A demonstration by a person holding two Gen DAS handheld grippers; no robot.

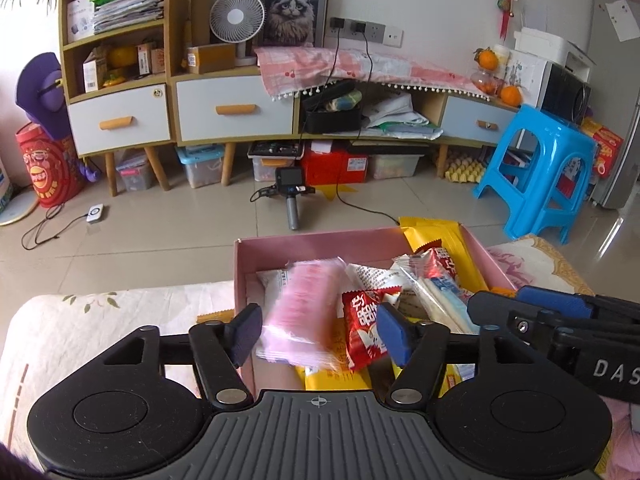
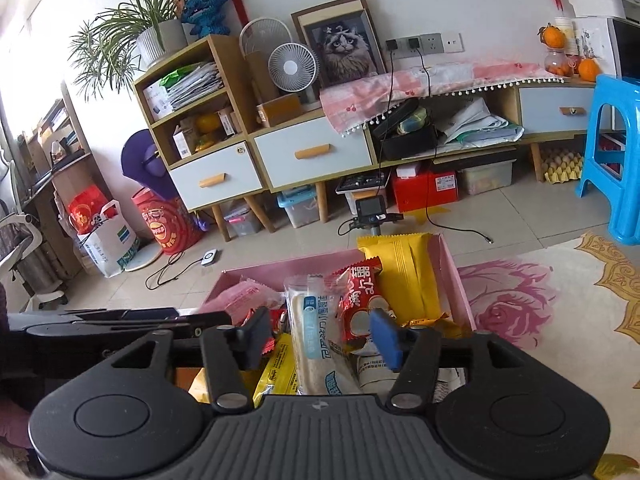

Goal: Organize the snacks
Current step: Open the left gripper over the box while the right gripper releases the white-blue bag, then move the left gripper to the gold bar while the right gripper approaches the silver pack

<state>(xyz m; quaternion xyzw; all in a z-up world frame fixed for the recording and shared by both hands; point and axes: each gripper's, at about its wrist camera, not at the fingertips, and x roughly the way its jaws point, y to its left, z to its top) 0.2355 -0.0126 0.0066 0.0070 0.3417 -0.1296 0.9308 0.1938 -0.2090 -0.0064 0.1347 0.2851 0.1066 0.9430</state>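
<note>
Left gripper point(image 1: 318, 330) jaws apart around blurred pink packet point(image 1: 298, 316) over pink box point(image 1: 304, 246).

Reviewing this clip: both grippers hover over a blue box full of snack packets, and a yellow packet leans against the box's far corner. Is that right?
Not quite: the box is pink, not blue, as the right wrist view shows. The rest holds: the left gripper and right gripper are over the box of snack packets, and the yellow packet leans against its far corner.

Snack packets in a box point(image 1: 280, 250) on a cloth point(image 2: 540, 312).
Cabinet point(image 1: 236, 114) stands behind it; stool point(image 1: 540, 168) right of the cabinet.
</note>
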